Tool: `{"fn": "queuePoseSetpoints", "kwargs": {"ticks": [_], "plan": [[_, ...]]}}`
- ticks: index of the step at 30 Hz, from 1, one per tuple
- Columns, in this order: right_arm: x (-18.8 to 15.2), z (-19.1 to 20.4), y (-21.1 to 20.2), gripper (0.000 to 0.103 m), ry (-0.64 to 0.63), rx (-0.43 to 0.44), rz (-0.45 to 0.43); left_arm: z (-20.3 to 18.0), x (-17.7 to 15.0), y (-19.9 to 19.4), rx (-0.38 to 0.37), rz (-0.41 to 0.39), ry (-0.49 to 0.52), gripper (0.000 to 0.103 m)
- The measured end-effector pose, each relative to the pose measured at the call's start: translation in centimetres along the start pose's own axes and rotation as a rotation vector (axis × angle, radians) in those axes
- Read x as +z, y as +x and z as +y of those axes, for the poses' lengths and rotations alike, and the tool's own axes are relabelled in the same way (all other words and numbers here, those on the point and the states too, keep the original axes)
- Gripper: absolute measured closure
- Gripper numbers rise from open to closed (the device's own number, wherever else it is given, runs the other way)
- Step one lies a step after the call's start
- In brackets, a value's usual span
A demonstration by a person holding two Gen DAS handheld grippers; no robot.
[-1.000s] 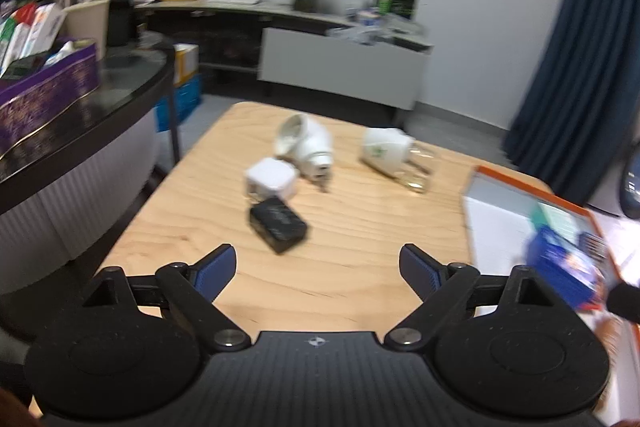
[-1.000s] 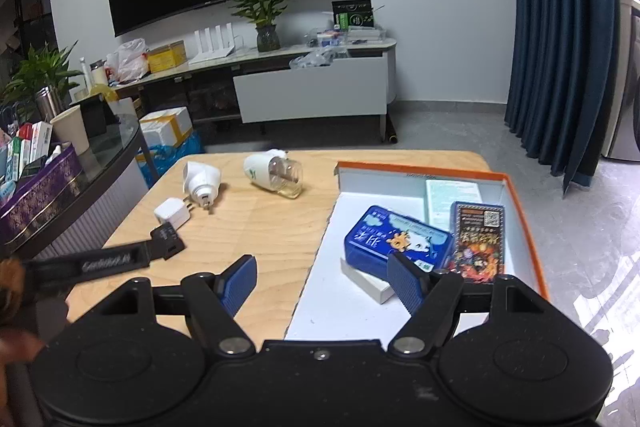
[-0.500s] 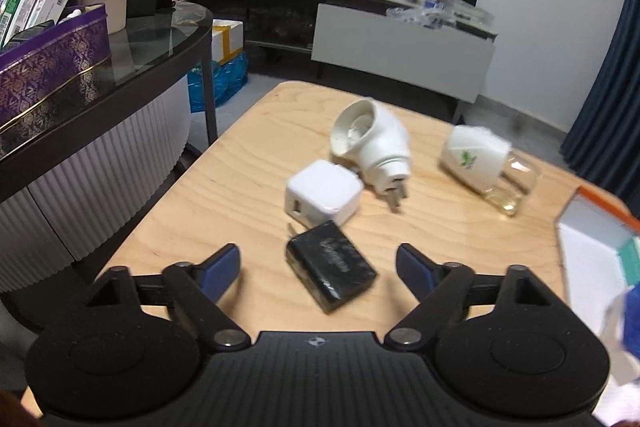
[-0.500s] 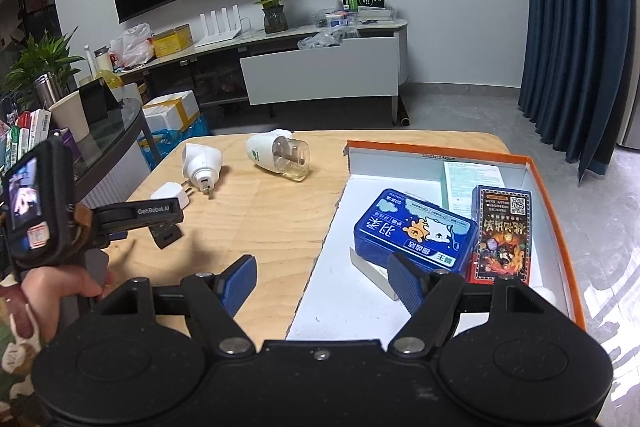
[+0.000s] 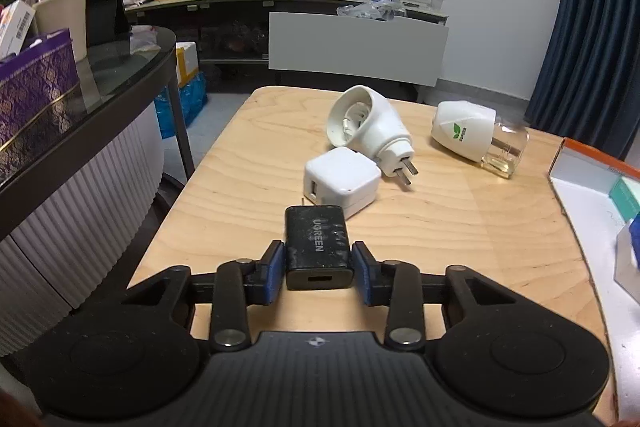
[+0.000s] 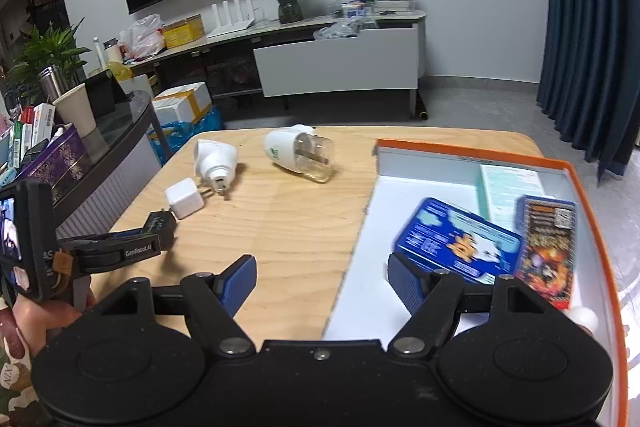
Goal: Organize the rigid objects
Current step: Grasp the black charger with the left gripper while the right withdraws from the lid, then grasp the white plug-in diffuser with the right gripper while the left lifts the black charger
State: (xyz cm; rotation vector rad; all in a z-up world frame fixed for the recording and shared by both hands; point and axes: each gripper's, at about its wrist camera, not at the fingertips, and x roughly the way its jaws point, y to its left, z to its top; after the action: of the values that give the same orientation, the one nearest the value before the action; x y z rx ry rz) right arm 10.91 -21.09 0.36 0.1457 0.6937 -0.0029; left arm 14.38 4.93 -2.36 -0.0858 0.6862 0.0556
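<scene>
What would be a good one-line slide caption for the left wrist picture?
Left gripper clamped on a black UGREEN charger on the wooden table, white plugs lying beyond.

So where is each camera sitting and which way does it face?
Left wrist: rides the left gripper, faces across the wooden table; its jaws have just closed on the black charger.
Right wrist: rides the right gripper, jaws open, faces the orange-rimmed box; a hand shows.
Shared: white cube charger, both white plug-in units.
</scene>
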Motion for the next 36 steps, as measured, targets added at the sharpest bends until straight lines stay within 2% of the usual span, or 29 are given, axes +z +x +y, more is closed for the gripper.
{"fn": "queuePoseSetpoints", "kwargs": {"ticks": [2, 6, 8, 9, 10, 16, 19, 22, 26, 30, 34, 36], "plan": [[0.5, 0.4, 0.6, 0.017, -0.005, -0.001, 0.004, 0.6, 0.0, 0.2, -0.031, 0.003, -0.015, 0.066], [1.6, 1.0, 1.9, 0.017, -0.003, 0.002, 0.008, 0.4, 0.2, 0.9, -0.03, -0.01, 0.01, 0.059], [2.0, 1.2, 2.6, 0.017, 0.005, 0.004, 0.011, 0.2, 0.2, 1.2, -0.032, -0.019, 0.027, 0.06], [2.2, 1.3, 2.9, 0.017, 0.008, 0.002, 0.015, 0.1, 0.2, 1.3, -0.032, -0.023, 0.034, 0.066], [2.5, 1.4, 3.4, 0.017, 0.011, 0.002, 0.02, 0.1, 0.2, 1.3, -0.032, -0.026, 0.034, 0.067], [5.2, 1.5, 7.3, 0.015, 0.01, -0.001, 0.04, 1.0, 0.3, 0.2, -0.084, -0.046, -0.042, 0.067], [6.9, 1.8, 10.2, 0.013, -0.049, 0.015, 0.062, 0.8, 0.6, -0.6, -0.118, -0.073, -0.048, 0.067], [8.8, 2.4, 13.6, 0.013, -0.191, 0.03, 0.096, 0.6, 0.8, -1.0, -0.128, -0.1, -0.039, 0.067], [10.6, 2.4, 18.4, 0.013, -0.324, 0.052, 0.2, 0.7, 1.1, -0.9, -0.148, -0.107, -0.068, 0.067], [11.6, 2.0, 21.6, 0.013, -0.316, 0.08, 0.235, 0.5, 1.1, -0.4, -0.151, -0.105, -0.07, 0.067], [11.2, 2.2, 24.0, 0.013, -0.314, 0.101, 0.274, 0.7, 1.1, -0.1, -0.154, -0.102, -0.081, 0.067], [10.9, 2.3, 24.5, 0.02, -0.305, 0.125, 0.27, 0.7, 1.1, -0.1, -0.15, -0.104, -0.083, 0.067]]}}
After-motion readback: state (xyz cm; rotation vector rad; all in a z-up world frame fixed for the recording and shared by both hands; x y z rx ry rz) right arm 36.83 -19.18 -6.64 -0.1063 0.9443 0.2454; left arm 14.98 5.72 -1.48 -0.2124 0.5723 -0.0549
